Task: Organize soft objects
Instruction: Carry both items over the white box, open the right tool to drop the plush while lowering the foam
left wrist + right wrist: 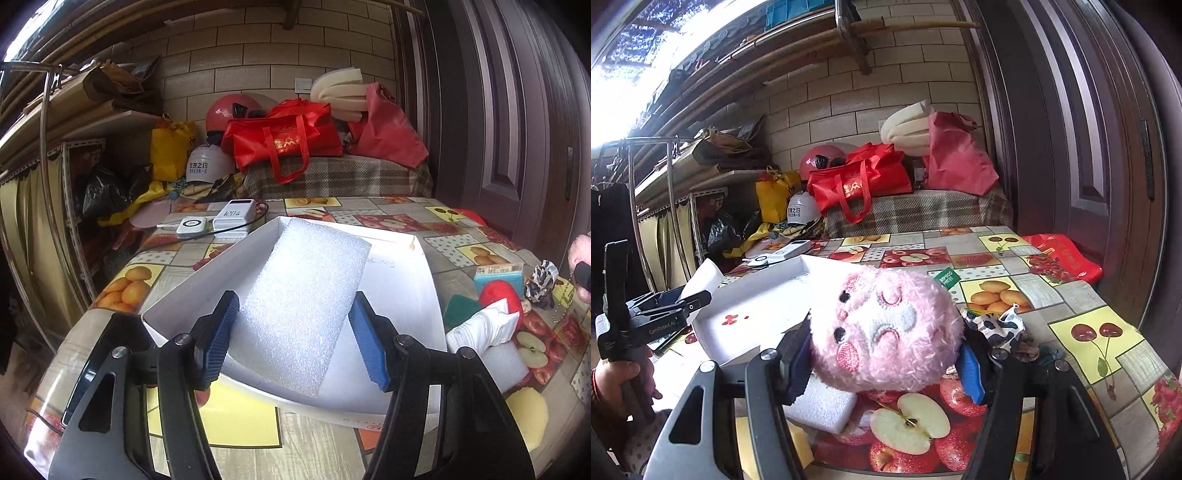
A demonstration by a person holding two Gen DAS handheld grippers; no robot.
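Left gripper (pixel 293 332): a white foam block (pixel 306 306), coarse and rectangular, stands tilted at frame centre between the blue ribbed pads (pixel 221 336), jaws clamped on its sides above the white cardboard box (pixel 406 291). Right gripper (pixel 882 354): jaws about half apart, pressed on a pink plush toy (pixel 886 325), fuzzy and rounded with stitched features, at frame centre above the glossy fruit-print tablecloth (pixel 1089 332). A second foam piece (pixel 823 406) lies lower left beneath the toy.
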